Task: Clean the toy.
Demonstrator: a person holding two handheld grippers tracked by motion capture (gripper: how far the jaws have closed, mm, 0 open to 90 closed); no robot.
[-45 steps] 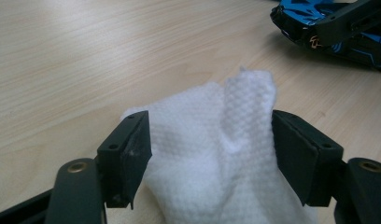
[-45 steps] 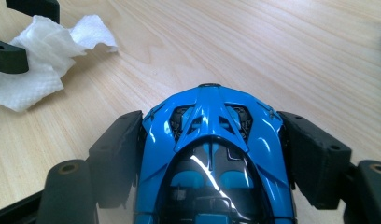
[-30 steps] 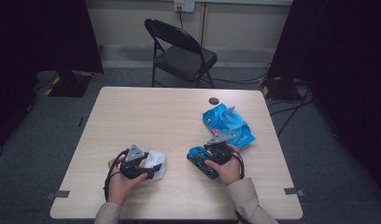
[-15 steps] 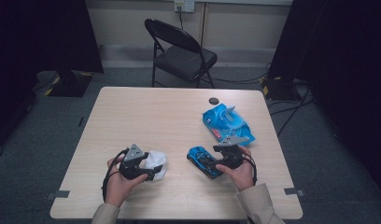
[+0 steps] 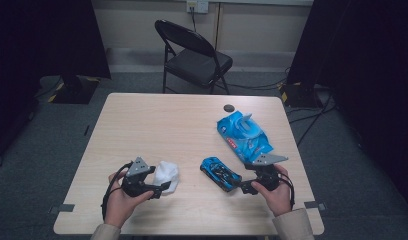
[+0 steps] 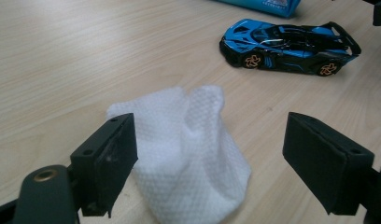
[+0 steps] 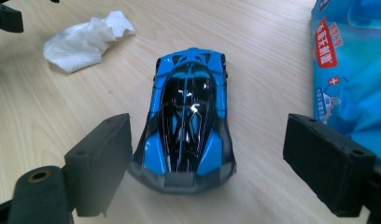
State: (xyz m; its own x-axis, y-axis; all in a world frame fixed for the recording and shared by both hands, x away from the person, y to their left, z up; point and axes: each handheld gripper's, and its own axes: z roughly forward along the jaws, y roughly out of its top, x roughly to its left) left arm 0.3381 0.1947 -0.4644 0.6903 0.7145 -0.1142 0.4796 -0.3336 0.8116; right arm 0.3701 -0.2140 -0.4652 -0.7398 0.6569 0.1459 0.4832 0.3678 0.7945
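My left tool (image 5: pixel 164 187) lies level, jaws just opening around the white wipe (image 6: pixel 188 154). My right tool (image 5: pixel 243 188), jaws spread, points at the blue toy car (image 7: pixel 188 126) just ahead on the surface (image 5: pixel 157 130).

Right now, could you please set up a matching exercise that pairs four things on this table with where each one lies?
Things:
1. white wipe
2. blue toy car
3. blue wipe packet
4. small dark round cap

Places:
A. far side of the table, beyond the packet
B. between the open jaws of the left hand-held gripper
C. in front of the right hand-held gripper
D. right half of the table, beyond the car

Pairs: 1-B, 2-C, 3-D, 4-A
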